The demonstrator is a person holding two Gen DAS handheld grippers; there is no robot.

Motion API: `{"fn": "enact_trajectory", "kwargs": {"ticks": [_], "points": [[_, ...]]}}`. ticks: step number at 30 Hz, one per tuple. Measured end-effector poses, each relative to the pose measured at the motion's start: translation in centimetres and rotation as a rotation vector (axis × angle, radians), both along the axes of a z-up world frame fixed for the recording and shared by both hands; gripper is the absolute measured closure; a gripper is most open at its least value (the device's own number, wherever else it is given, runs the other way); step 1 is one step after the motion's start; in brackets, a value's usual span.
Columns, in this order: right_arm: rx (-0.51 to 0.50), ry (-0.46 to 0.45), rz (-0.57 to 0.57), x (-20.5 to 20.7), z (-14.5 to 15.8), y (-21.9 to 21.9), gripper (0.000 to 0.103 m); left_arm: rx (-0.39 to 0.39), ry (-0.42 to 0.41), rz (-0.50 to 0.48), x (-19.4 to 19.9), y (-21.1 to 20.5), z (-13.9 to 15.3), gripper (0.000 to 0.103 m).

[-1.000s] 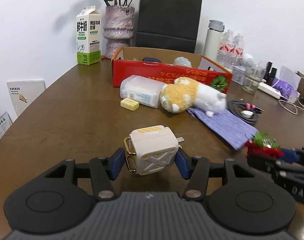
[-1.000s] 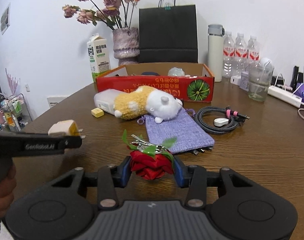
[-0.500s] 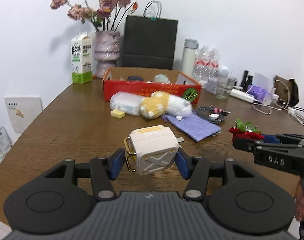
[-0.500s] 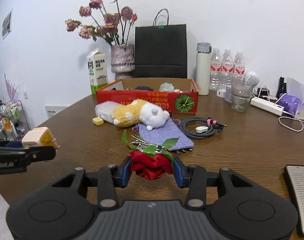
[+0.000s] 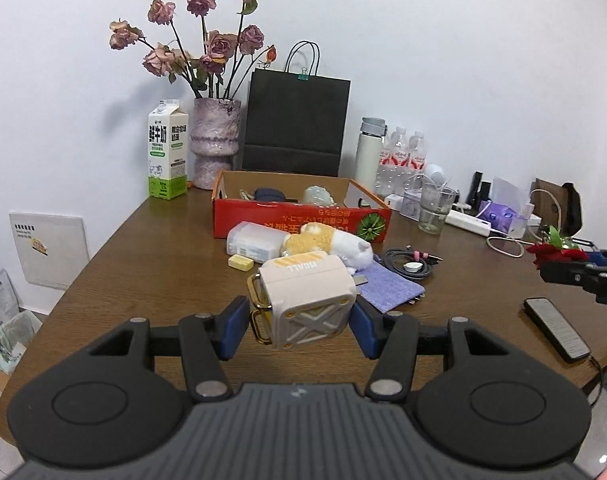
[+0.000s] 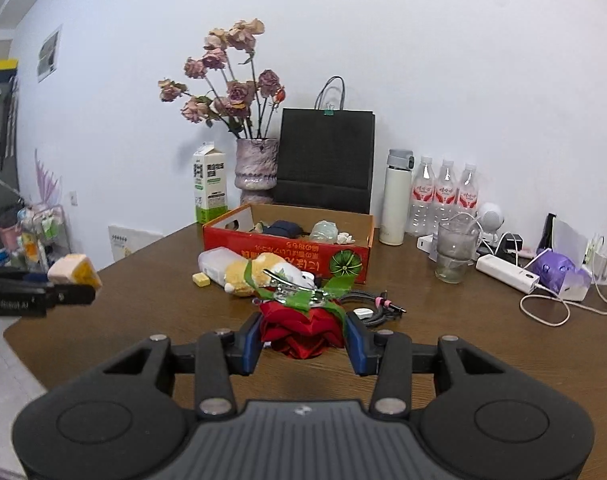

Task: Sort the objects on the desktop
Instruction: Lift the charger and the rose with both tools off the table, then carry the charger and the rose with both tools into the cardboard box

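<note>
Left hand-held gripper (image 5: 299,322) clamps cream charger case (image 5: 308,299); right hand-held gripper (image 6: 303,342) clamps fabric rose (image 6: 301,330). Risk: soft rose slipping over bench (image 6: 483,340) before red box (image 6: 287,254).

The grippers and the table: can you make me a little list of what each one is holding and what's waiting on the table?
left gripper: shut on the beige charger block, lifted off the table
right gripper: shut on the red rose clip, lifted off the table
table: brown wood
red box: open, some small things already inside
in front of the box: plush toy, clear case, yellow eraser, purple pouch, black cable
near right edge: phone
</note>
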State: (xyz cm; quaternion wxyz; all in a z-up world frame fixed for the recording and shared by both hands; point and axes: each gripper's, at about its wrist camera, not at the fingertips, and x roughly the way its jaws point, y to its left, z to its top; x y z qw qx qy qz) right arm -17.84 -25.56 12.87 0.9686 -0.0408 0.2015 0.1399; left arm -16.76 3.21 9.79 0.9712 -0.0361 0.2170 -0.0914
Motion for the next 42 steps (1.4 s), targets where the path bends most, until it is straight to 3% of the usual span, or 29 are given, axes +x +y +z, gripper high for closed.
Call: {"fn": "enact_trajectory", "kwargs": {"ticks": [11,18,24,42], "points": [[-0.002,0.055,0.057,1.8,0.7,0.0,0.062,0.016,0.011,-0.030,2.1,1.2,1.6,0.048],[-0.035,0.042,0.054,6.5,1.4,-0.1,0.061,0.011,-0.025,-0.008,5.3,1.9,3.2,0.047],[-0.050,0.035,0.073,10.7,2.9,-0.2,0.061,0.005,0.009,-0.011,9.5,2.4,3.7,0.048],[-0.005,0.050,0.060,24.1,4.1,1.5,0.061,0.006,0.000,0.017,22.2,1.8,5.2,0.048]]}}
